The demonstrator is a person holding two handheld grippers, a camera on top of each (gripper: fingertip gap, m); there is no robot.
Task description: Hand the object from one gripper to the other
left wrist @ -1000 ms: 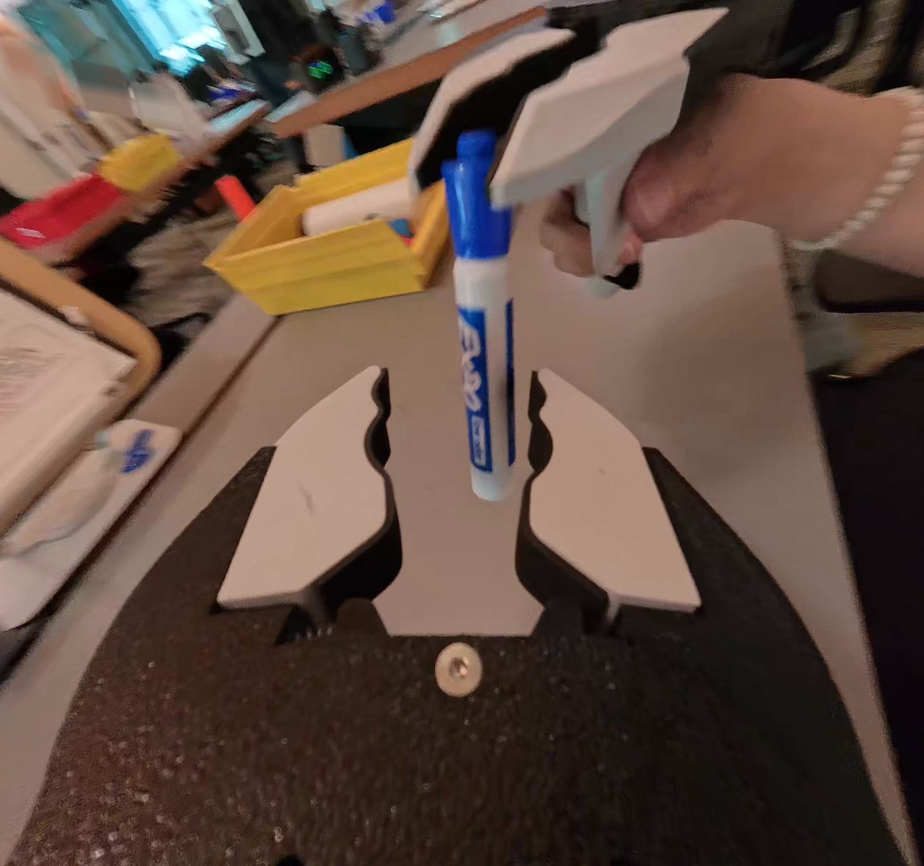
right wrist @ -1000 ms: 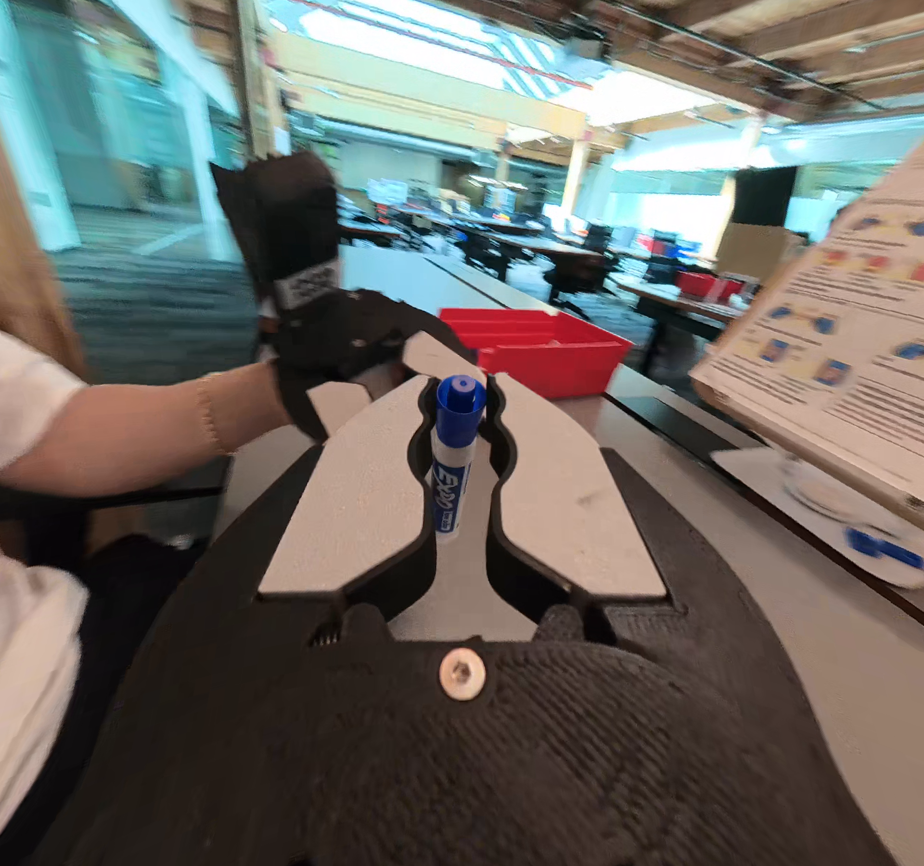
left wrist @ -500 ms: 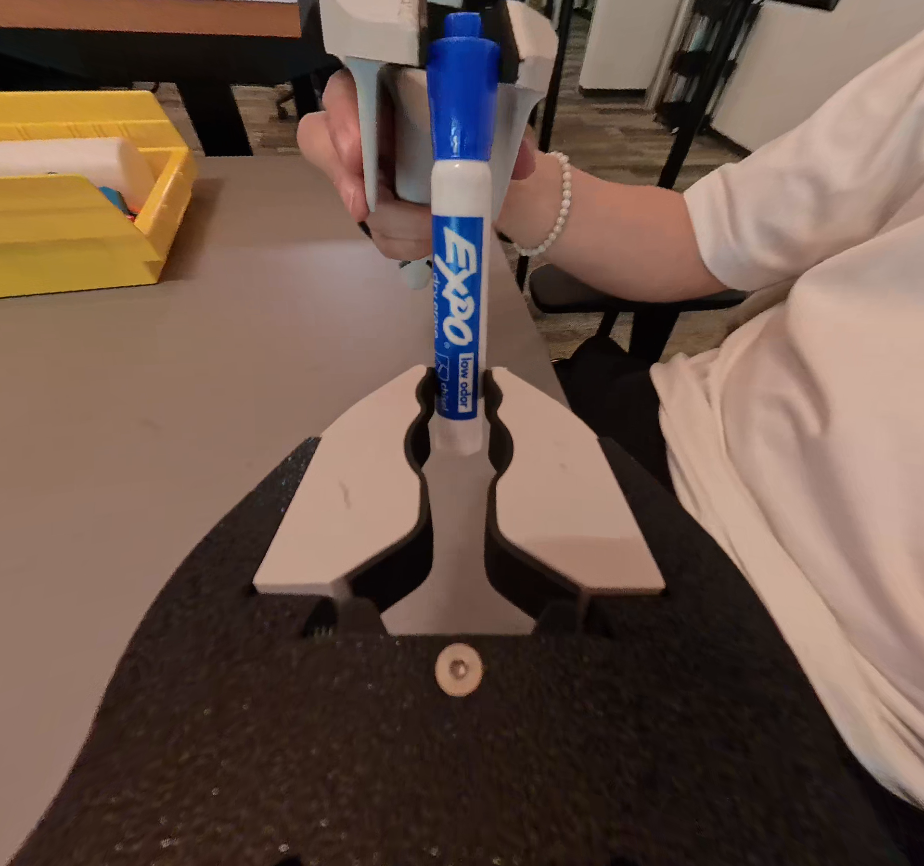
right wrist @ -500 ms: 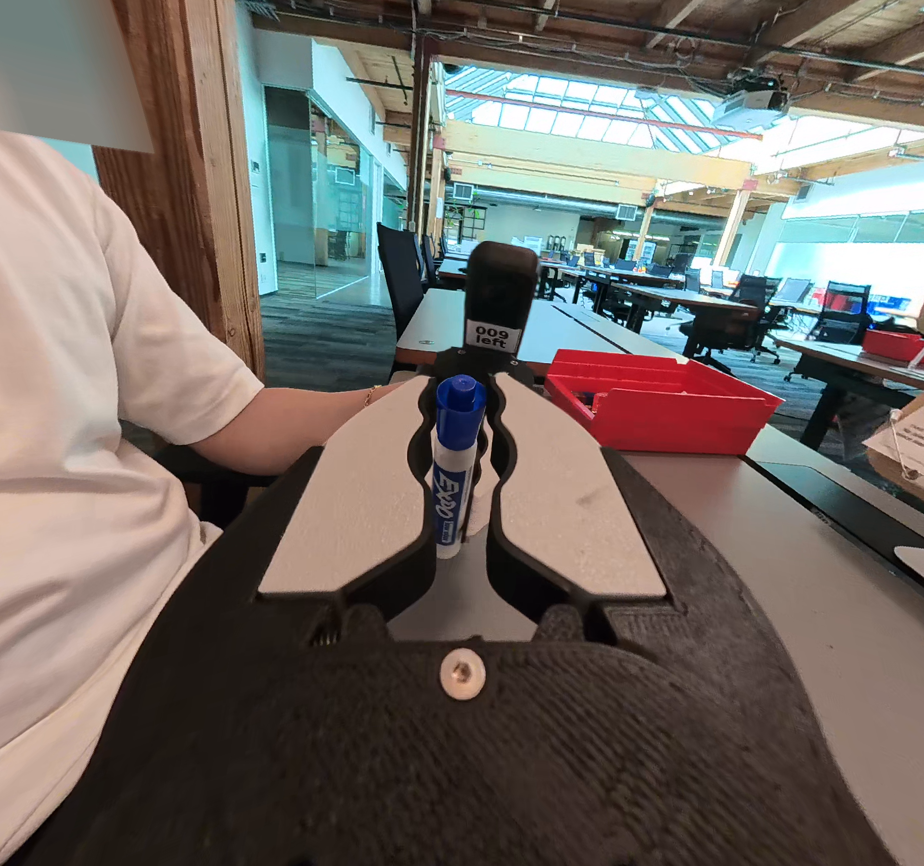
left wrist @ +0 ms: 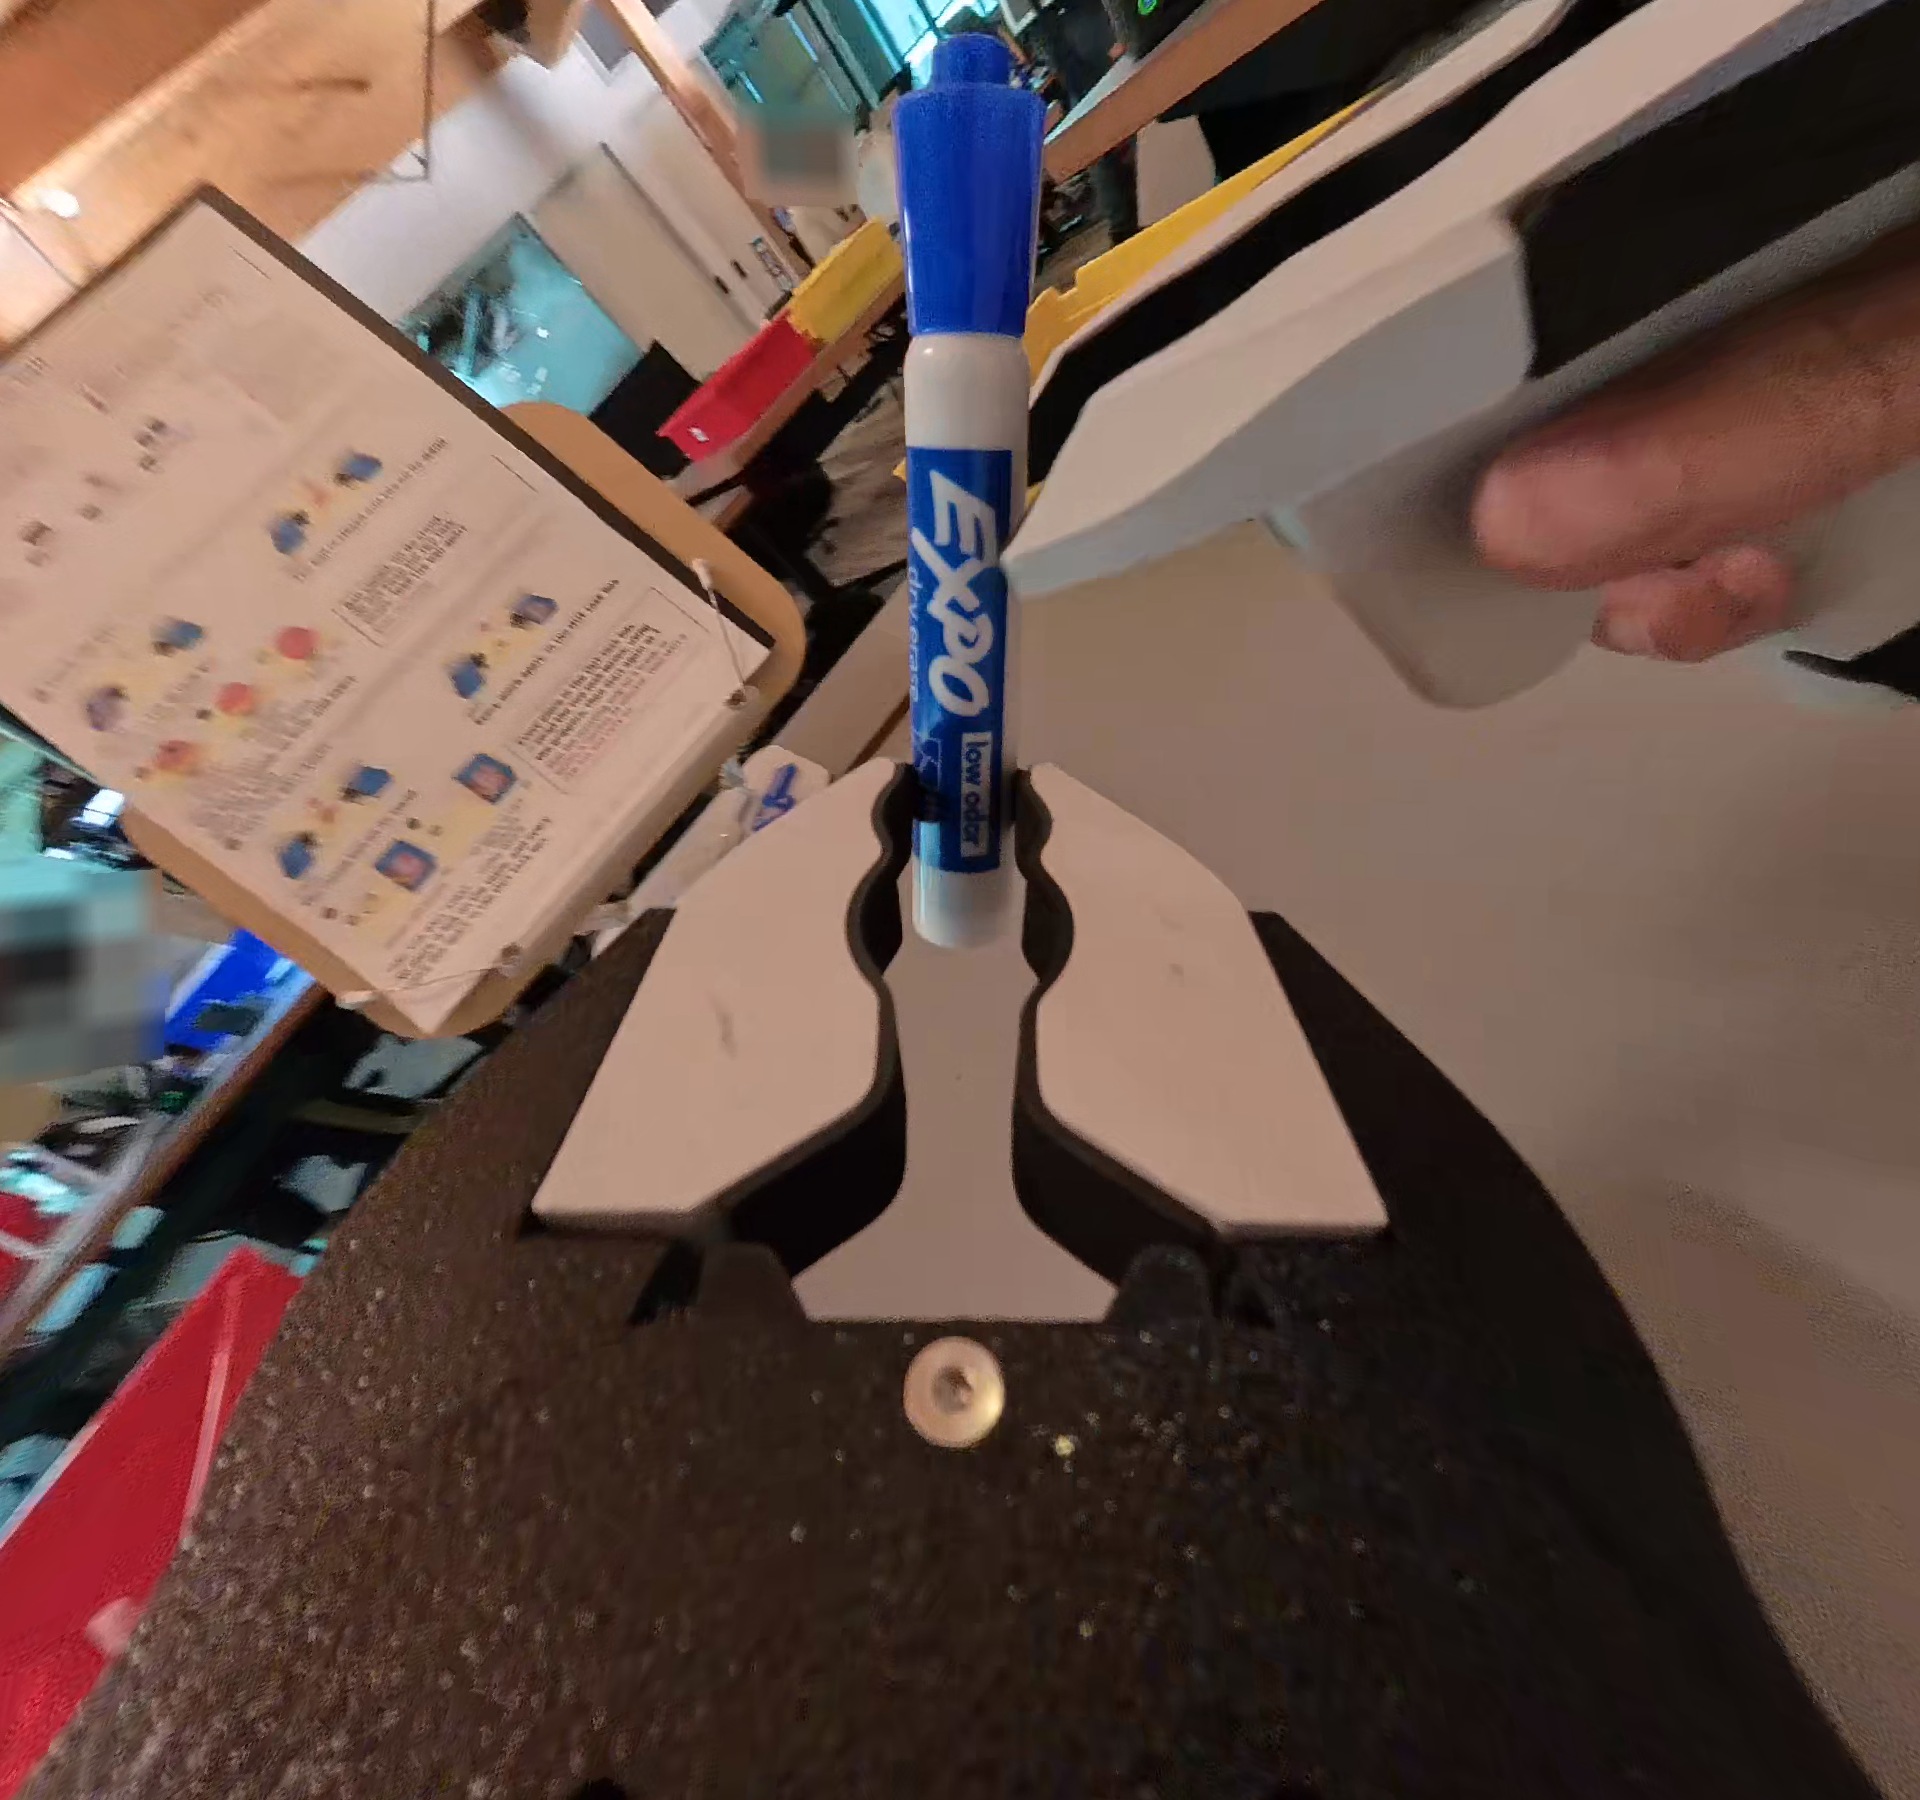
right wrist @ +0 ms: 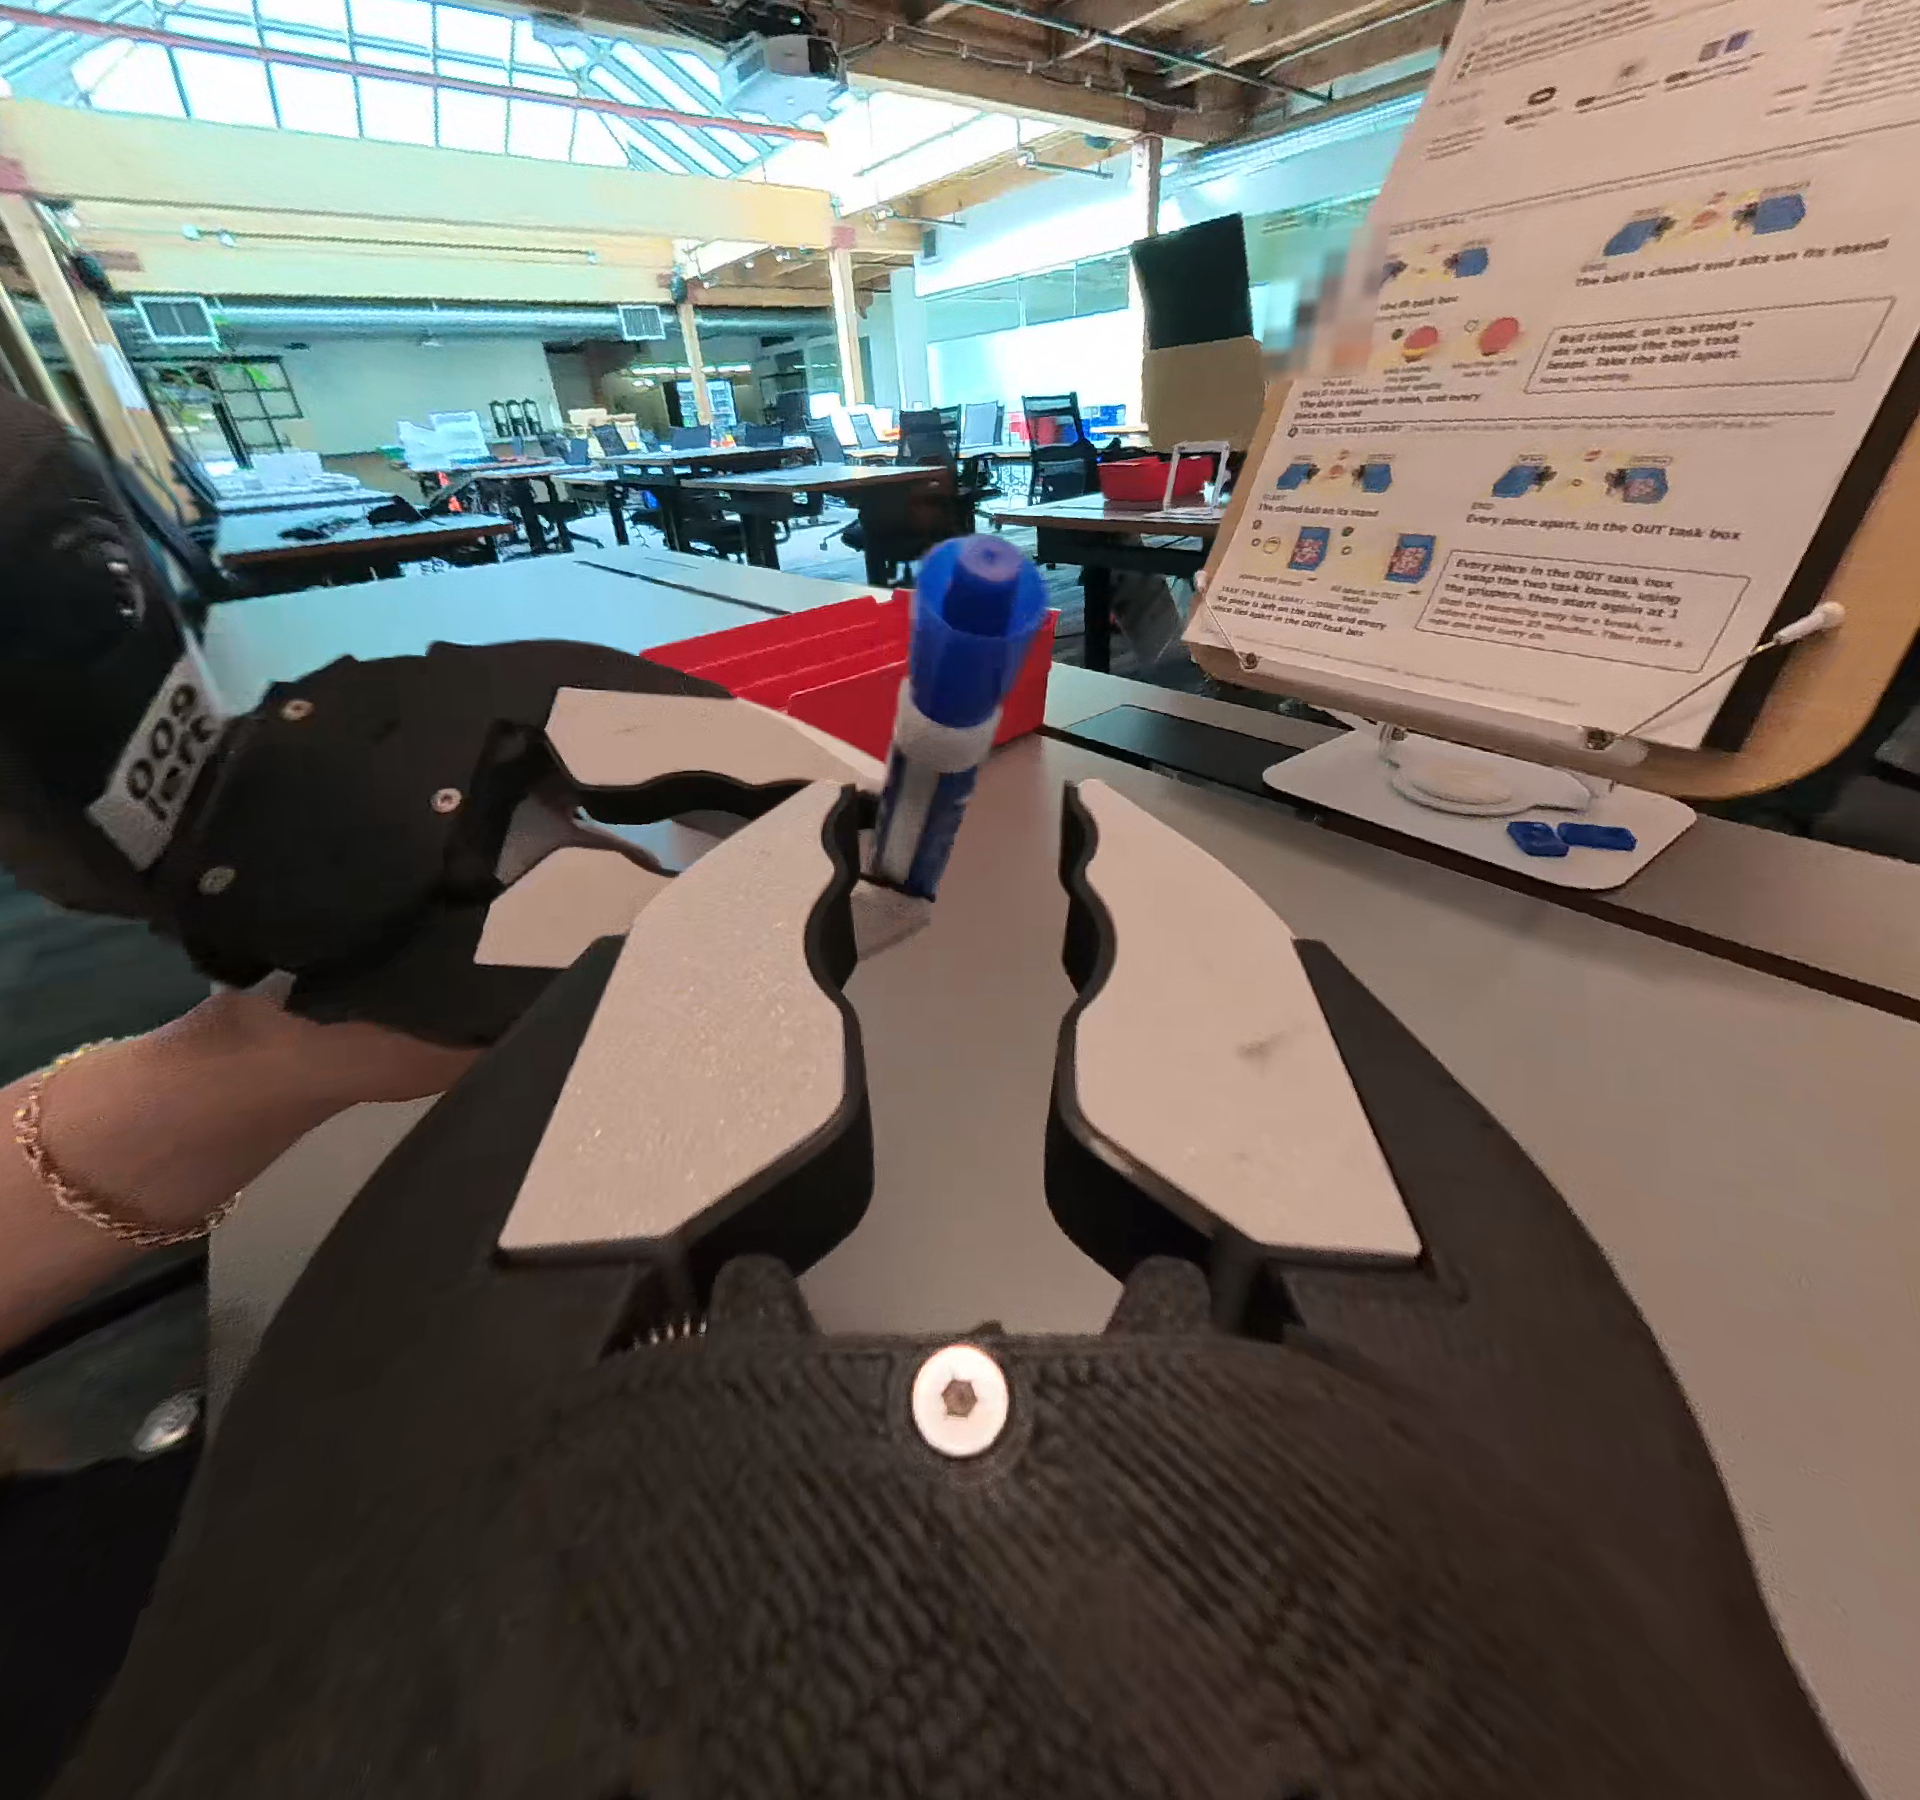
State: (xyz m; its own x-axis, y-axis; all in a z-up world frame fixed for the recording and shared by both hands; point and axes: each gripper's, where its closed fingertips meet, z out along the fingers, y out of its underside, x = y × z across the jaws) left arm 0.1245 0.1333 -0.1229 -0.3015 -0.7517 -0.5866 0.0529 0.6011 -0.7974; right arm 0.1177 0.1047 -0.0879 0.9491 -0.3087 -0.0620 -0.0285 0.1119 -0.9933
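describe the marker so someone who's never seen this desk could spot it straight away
Start at the grey table with the paper on a stand and the red bin behind. In front of the bin, the left gripper holds the marker upright by its lower end. It is the only white tube with a blue cap and blue label.

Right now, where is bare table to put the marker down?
Bare grey table lies right of the right claw, before the document stand's white base. Crowded on the left: left claw holding the marker, red bin behind.
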